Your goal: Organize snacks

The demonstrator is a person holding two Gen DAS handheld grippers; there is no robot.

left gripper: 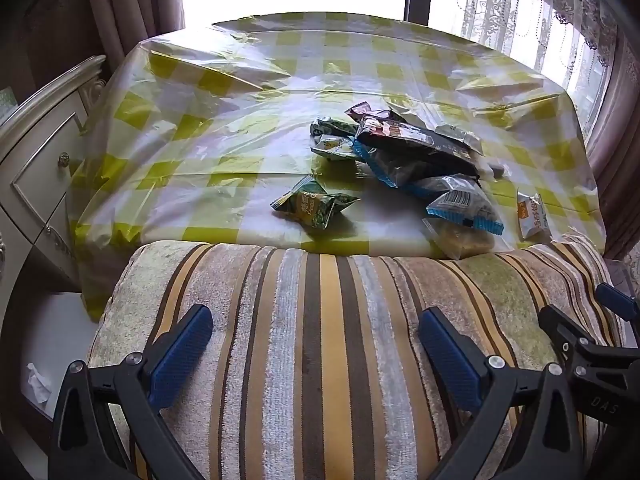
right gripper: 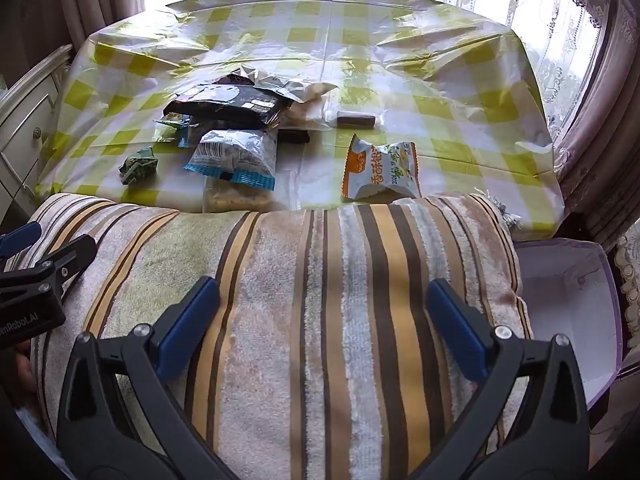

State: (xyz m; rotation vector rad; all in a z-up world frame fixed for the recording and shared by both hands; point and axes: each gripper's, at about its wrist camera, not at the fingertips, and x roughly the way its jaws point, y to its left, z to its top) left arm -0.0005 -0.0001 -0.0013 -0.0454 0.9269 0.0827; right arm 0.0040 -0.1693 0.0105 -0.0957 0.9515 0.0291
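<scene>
Though jaws wide, snacks (left gripper: 400,160) beyond left gripper (left gripper: 316,356).

Striped cushion (left gripper: 320,320) blocks near edge of worktop (left gripper: 224,92); snack pile (left gripper: 408,148) crowds centre-right; left and far cloth clear for passage.

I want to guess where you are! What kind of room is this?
Probably a room in someone's home: a table under a checked plastic cloth, lace curtains at a bright window, and a striped cushion in front.
</scene>
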